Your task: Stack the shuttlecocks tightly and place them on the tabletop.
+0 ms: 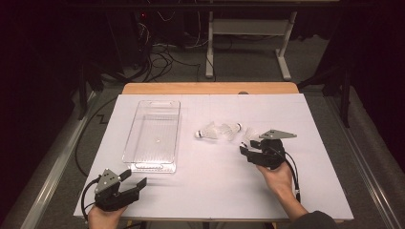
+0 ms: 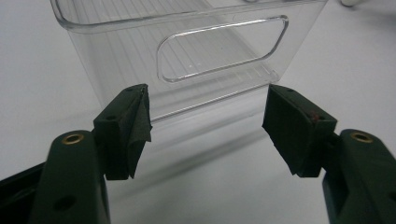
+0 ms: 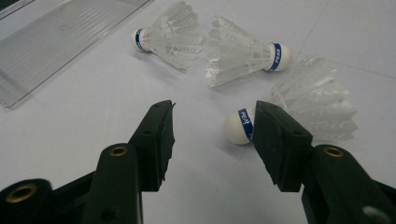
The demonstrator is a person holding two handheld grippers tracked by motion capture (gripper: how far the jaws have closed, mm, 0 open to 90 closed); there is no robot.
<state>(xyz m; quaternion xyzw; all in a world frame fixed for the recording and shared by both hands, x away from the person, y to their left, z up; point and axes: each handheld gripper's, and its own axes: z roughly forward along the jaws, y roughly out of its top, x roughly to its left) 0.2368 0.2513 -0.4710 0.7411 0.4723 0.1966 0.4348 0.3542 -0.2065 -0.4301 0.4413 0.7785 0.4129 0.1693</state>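
White paper covers the table (image 1: pixel 215 191), where the right gripper (image 3: pixel 212 128), jaws half-wide and empty, lines up on the nearest shuttlecock (image 3: pixel 299 109) at right-centre, while the left gripper (image 2: pixel 205 123) waits open before the clear bin (image 2: pixel 187 46).

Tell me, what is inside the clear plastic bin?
The clear plastic bin holds nothing: its ribbed floor shows bare through the walls. All three shuttlecocks lie outside on the table, near the right gripper.
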